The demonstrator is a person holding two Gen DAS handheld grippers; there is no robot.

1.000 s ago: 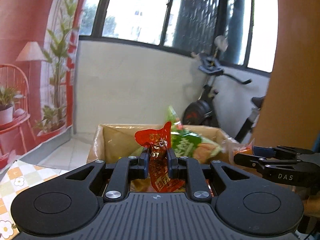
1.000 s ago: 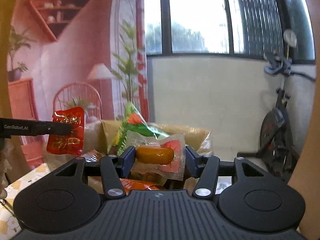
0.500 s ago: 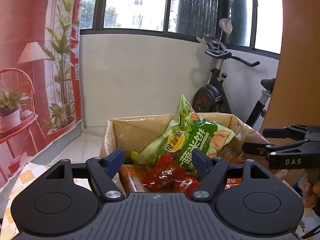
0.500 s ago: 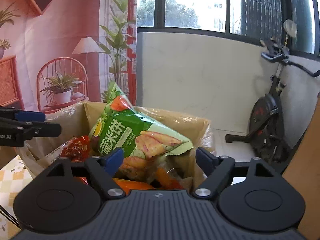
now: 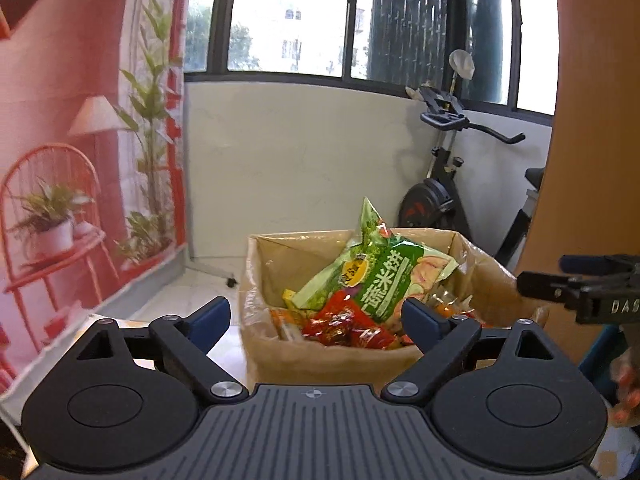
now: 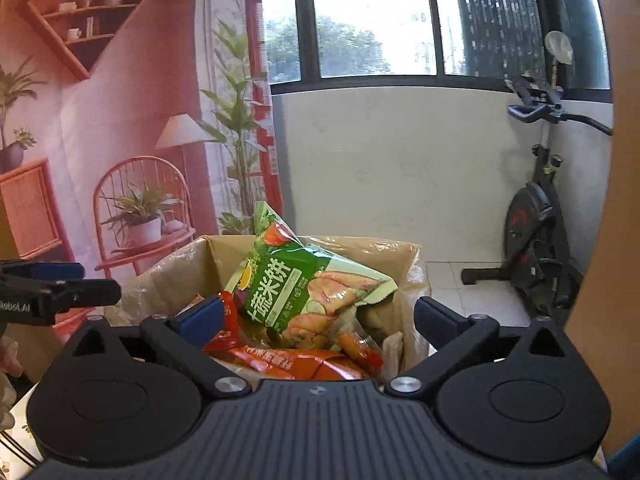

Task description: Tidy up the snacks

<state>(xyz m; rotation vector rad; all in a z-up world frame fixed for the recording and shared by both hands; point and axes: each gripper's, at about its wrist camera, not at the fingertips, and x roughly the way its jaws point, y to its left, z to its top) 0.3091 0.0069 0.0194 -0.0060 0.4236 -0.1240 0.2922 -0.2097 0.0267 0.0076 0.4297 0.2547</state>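
A cardboard box lined with clear plastic holds several snack packets. A big green rice-cracker bag stands tilted on top, with red packets in front of it. My left gripper is open and empty, just in front of the box. In the right wrist view the same box holds the green bag, an orange packet and a sausage packet. My right gripper is open and empty over the box's near edge. Each gripper shows at the edge of the other's view.
An exercise bike stands behind the box to the right, also in the right wrist view. A red printed backdrop hangs on the left. A brown board rises at the right. A white wall lies behind.
Both grippers opened and let go: the red packet and the sausage packet now lie in the box. Both grippers have drawn back from the box a little.
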